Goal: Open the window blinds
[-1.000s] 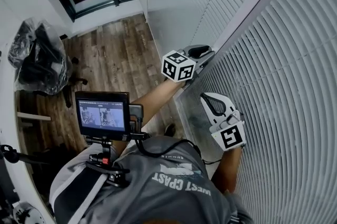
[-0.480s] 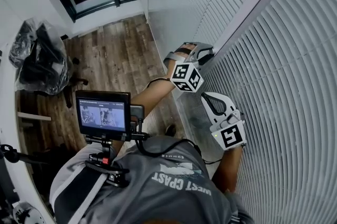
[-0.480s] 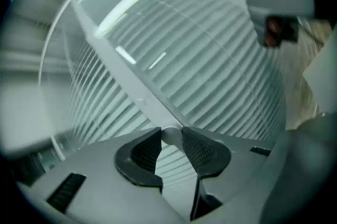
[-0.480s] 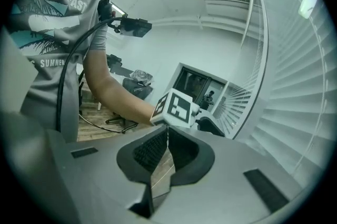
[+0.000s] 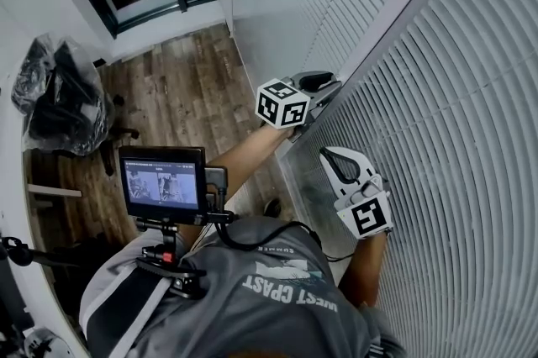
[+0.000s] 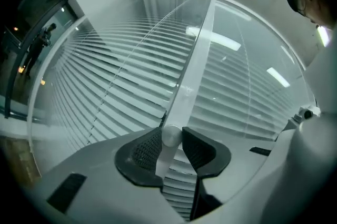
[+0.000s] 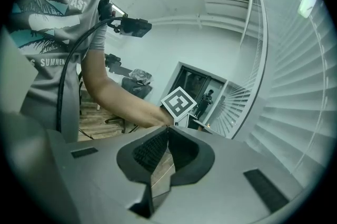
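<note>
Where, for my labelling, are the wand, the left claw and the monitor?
wand [image 6: 185, 89], left gripper view, mid shaft.
left claw [image 6: 172, 134], left gripper view, between its tips.
monitor [image 5: 161, 181], head view, screen centre.

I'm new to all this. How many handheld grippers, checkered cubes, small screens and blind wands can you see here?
2 grippers: left gripper, right gripper
2 marker cubes: left cube, right cube
1 screen
1 blind wand, clamped between the left gripper's jaws
Total: 6
</note>
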Tool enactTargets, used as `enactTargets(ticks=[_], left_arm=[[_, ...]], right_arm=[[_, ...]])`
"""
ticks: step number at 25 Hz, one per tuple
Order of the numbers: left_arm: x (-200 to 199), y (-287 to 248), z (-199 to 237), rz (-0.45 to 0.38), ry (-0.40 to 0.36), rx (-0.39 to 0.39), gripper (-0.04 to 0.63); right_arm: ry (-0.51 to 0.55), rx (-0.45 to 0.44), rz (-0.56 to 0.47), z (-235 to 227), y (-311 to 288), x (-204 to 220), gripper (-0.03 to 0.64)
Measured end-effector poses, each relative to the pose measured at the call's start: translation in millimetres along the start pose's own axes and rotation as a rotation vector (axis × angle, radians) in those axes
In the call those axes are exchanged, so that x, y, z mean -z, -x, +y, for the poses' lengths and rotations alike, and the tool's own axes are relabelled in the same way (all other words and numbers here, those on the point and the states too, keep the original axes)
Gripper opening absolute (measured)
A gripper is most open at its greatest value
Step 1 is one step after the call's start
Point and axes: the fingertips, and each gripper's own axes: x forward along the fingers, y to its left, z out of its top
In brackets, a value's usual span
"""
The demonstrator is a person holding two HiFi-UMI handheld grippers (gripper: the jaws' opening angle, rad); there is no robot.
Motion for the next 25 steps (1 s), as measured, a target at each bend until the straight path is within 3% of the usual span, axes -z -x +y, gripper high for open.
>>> enactTargets(ticks=[2,4,5,6,8,9,10,13,15,16,17,19,20,21,22,25], left_arm=[[0,0,-2,0.026,-0.088,-0.009,0.127],[3,-1,-6,0.082,-0.276,-0.034,0.127],[5,-2,-7,0.127,-0.442,-0.063,0.126],[9,-2,-9,0.185,-0.68,-0.109,0.127],[15,-6,-14,0.306,-1.238,-0.212,0.127],[16,-7,-16,0.341,-1.409,-0.238,0.127],[17,-8,-16,0.352,-1.467,-0.238,0.127],[17,-8,-15,0.331,-1.425,-0.223,0.127],[17,-8,-15,0.305,-1.319,-0.215,0.127],[16,-7,-15,0.275,-1.186,-0.192,0.127],[14,-6,-15,0.226,-0.983,-0.156,0.134],[4,-1,-13,0.089,-0.453,-0.061,0.163],[-2,1,-11,0.033,-0.223,-0.019,0.173],[-5,2,-9,0.002,-0.075,0.007,0.173],[-5,3,-7,-0.004,-0.013,0.015,0.172],[-3,2,-3,0.002,-0.004,-0.012,0.17]], right_arm=[[-0.004,0.0,0.003,0,0,1,0.003],[-0.005,0.001,0.003,1,-1,2,0.003],[-0.006,0.001,0.003,1,-1,3,0.003],[-0.005,0.001,0.004,1,-2,3,0.003],[-0.001,-0.001,0.006,1,-4,4,0.002],[0.0,-0.002,0.006,0,-5,4,0.003],[0.001,-0.003,0.005,0,-5,4,0.003],[-0.001,-0.008,0.001,0,-7,4,0.002],[-0.001,-0.011,0.004,1,-8,5,0.003],[-0.001,-0.011,0.006,1,-7,5,0.003],[-0.001,-0.011,0.006,1,-6,5,0.003],[-0.002,-0.013,0.004,1,-3,4,0.002],[-0.003,-0.015,0.002,2,-2,4,0.003],[-0.003,-0.016,0.001,2,-2,3,0.003],[-0.003,-0.017,0.001,2,-2,2,0.003],[0.0,-0.02,0.0,4,-3,0,0.003]])
